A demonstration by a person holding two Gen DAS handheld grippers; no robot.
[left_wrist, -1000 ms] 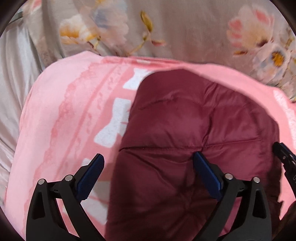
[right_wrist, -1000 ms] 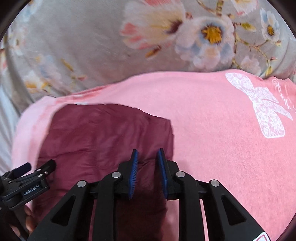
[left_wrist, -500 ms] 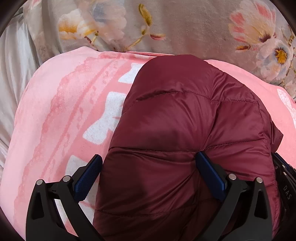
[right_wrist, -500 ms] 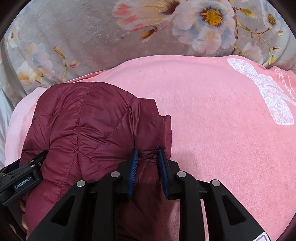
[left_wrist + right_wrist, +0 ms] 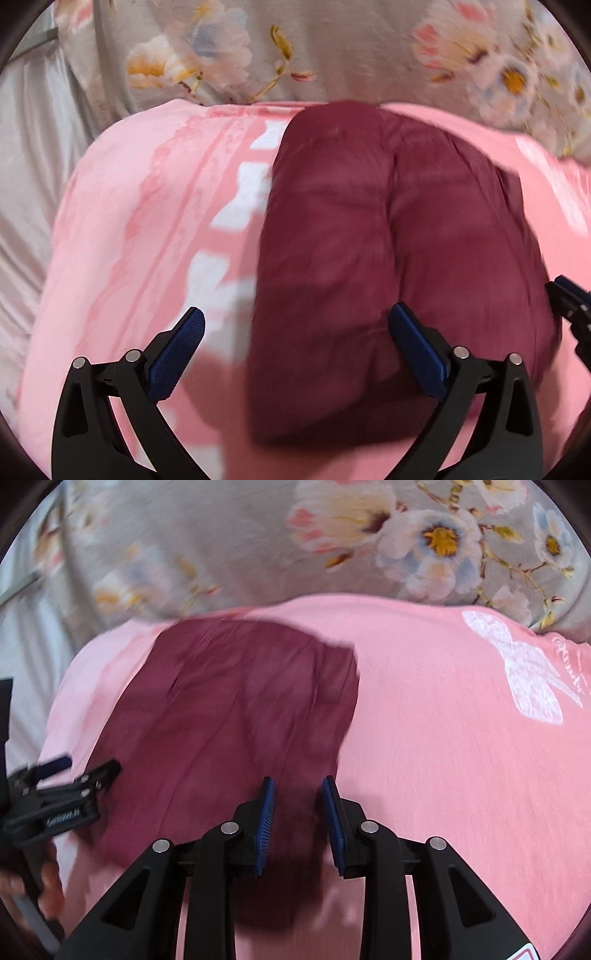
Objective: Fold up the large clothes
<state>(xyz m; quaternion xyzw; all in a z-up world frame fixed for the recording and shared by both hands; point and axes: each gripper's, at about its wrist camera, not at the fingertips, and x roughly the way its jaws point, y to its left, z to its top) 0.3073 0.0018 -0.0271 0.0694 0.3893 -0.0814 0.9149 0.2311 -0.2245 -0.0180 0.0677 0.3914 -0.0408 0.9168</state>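
Maroon jacket (image 5: 388, 266) on pink blanket (image 5: 443, 757) — left tongs (image 5: 295, 332) spread, right tongs (image 5: 297, 797) parted

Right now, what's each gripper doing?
Left gripper: open, fingers wide apart, holding nothing.
Right gripper: fingers partly closed around a fold of the maroon jacket; a firm pinch cannot be told.

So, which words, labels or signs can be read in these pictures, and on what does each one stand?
None reads clearly.
White label on the left gripper: too blurred.
White script on the pink blanket, beside the bow: cut off, unreadable.
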